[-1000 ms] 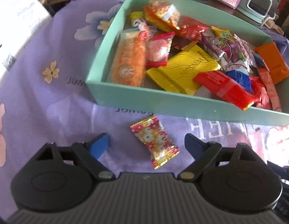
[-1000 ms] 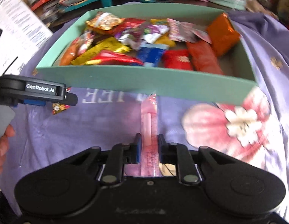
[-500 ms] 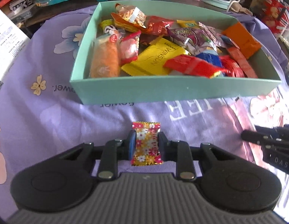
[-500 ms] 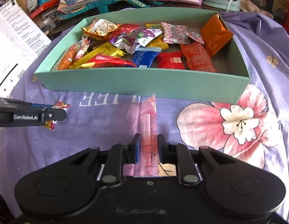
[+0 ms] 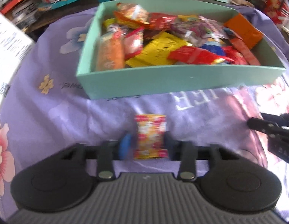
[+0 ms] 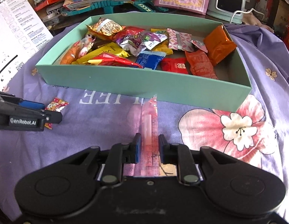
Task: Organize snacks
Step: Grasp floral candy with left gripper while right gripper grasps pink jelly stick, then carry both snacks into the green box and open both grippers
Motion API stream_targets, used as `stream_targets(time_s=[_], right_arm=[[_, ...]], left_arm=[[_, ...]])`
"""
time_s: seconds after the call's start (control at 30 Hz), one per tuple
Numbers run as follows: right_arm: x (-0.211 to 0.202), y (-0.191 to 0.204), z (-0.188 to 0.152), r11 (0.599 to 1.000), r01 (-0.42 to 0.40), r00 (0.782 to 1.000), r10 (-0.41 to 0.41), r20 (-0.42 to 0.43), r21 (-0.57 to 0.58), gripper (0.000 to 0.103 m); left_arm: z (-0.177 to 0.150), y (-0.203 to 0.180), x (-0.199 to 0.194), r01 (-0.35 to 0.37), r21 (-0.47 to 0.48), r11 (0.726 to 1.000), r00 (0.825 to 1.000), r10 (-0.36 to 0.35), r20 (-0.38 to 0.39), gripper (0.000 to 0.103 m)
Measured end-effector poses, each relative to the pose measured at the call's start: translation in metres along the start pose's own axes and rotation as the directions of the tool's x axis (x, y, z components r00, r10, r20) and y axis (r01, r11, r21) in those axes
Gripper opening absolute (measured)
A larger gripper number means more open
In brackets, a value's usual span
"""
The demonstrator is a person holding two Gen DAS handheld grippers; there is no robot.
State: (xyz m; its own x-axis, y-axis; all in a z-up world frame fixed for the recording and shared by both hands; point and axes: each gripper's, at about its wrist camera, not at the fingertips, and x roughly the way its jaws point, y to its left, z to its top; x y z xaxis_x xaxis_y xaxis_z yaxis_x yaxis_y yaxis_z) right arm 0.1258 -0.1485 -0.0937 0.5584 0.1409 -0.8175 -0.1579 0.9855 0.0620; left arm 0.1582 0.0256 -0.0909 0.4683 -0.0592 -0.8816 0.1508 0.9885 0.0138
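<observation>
the purple flowered cloth covers the whole work surface, and on it stands the mint green box, already full of many snack packets. the far right corner of its floor is bare, so there is room for more.

in front of the box the two grippers wait side by side, apart from each other. the right gripper is clenched on a long pink stick packet, whose free end points toward the front wall of the box; this grip is the same as a second ago.

the change is on the left side. a second ago the left gripper stood wide open with the small floral candy lying loose on the cloth between its fingers. its jaws have just been closing, and now the blue pads press on both sides of the candy, so it is grasped. the left wrist view is blurred, and whether the candy is lifted off the cloth cannot be told.

this means both loose snacks outside the box are now held. the likely next step is to carry them over the front wall and let them go inside.
</observation>
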Motion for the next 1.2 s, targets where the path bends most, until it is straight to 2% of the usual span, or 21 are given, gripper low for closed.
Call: stream_targets(time_s=[0.17,0.37,0.67,0.97,1.2], right_arm=[[-0.008,-0.006,-0.006,0.997,-0.021,1.0,0.022,-0.008,0.078,0.017],[-0.025,-0.008,-0.011,0.993,-0.04,0.999,0.041,-0.007,0.107,0.017],[-0.061,-0.015,0.004,0.993,-0.055,0.997,0.049,0.051,0.106,0.017],[-0.075,-0.045,0.052,0.989,-0.042,0.993,0.025,0.118,0.144,0.017],[-0.051,-0.078,0.101,0.98,-0.033,0.992,0.008,0.128,0.196,0.017]], left_arm=[[-0.006,-0.002,-0.008,0.033,-0.003,0.999,0.999,-0.033,-0.014,0.024],[-0.012,-0.002,-0.025,0.074,-0.01,0.997,0.997,-0.074,-0.003,0.024],[0.004,-0.008,-0.068,0.152,0.012,0.988,0.984,-0.153,0.087,0.024],[0.074,-0.019,-0.077,0.159,0.047,0.986,0.973,-0.165,0.164,0.024],[0.137,-0.032,-0.051,0.161,0.052,0.986,0.974,-0.167,0.154,0.024]])
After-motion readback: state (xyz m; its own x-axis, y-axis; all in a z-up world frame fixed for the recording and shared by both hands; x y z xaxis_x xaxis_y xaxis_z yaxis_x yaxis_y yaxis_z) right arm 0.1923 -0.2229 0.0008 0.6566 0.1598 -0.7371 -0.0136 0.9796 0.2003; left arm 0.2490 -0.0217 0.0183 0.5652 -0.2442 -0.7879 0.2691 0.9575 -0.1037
